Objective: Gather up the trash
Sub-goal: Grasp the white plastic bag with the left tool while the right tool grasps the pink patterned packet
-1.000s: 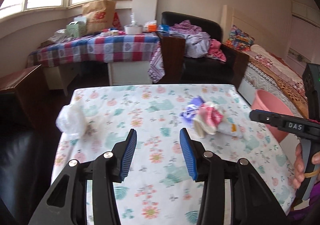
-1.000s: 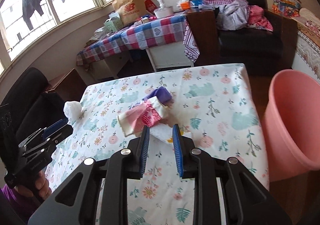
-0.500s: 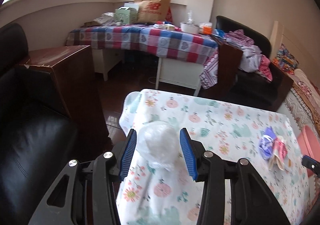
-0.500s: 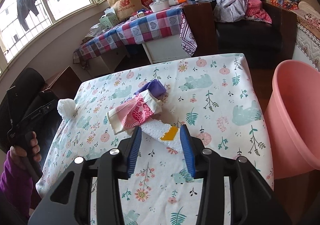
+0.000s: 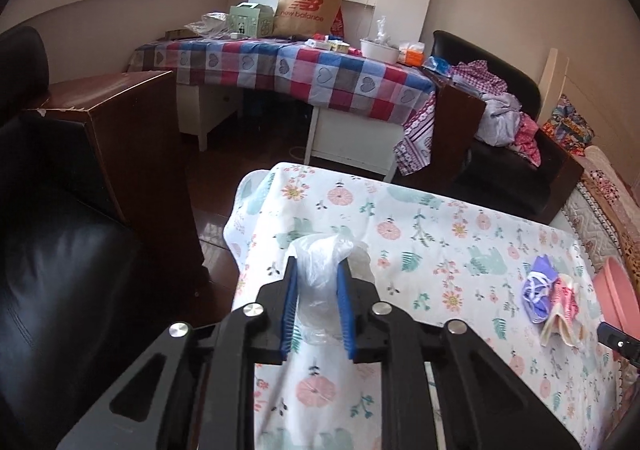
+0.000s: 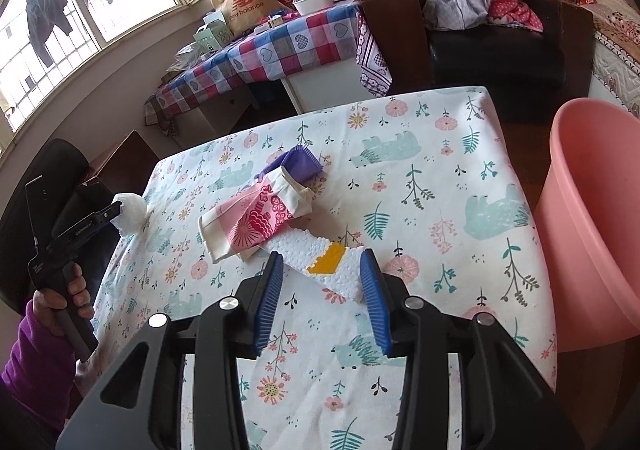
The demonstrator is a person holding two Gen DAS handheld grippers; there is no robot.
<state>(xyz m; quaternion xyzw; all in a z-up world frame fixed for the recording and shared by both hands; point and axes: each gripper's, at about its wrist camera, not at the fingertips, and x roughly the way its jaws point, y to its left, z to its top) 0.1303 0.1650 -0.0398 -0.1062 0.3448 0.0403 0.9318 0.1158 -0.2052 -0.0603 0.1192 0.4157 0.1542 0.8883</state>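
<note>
Floral tbl [image 5: 440, 234]: L gripper [image 5: 318, 302] w/ bag [image 5: 320, 262]

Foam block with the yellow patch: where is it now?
Right wrist view: the foam block lies on the floral tablecloth between the right tongs' open pads, just below the pink-patterned pouch.

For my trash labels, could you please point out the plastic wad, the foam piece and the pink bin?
plastic wad [image 5: 320, 262], left wrist view, crumpled top
foam piece [image 6: 312, 254], right wrist view, white middle
pink bin [image 6: 580, 186], right wrist view, inner wall

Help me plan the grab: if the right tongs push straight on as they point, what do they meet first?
Probably the white foam piece lying between the open right tongs; depth is unclear.
</note>
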